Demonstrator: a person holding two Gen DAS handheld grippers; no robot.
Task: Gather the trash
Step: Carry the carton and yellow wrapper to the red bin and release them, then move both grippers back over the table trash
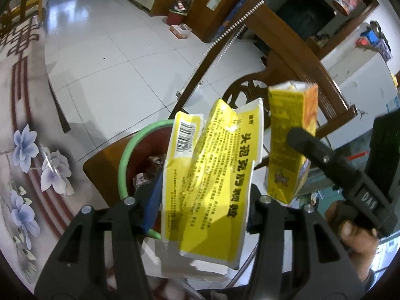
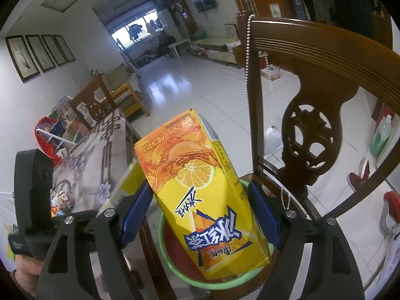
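**Two pieces of trash held above the bin**

Left gripper [image 1: 200,200]: its blue-padded fingers [image 1: 152,200] are clamped on a flattened yellow medicine box [image 1: 210,175], torn along its upper edge, with a barcode panel at its upper left and bold black characters running down its face. The box is held roughly upright, raised clear of any surface.

Right gripper [image 2: 201,215]: its blue-padded fingers [image 2: 265,217] are closed on the lower half of a yellow-and-orange iced tea carton [image 2: 200,195], printed with a lemon slice; the printing reads upside down in the right wrist view. In the left wrist view the same carton [image 1: 290,145] hangs just beside the medicine box, on its right, the two apart.

Both items sit above a red bin with a green rim [image 2: 225,281], which rests on the seat of a carved wooden chair [image 2: 310,135]. Crumpled wrappers [image 1: 145,175] lie inside the bin. The bench [image 1: 22,125], covered by a floral cloth, stands just beside the chair, its edge near the bin. A white tiled floor [image 1: 112,57] extends beyond.
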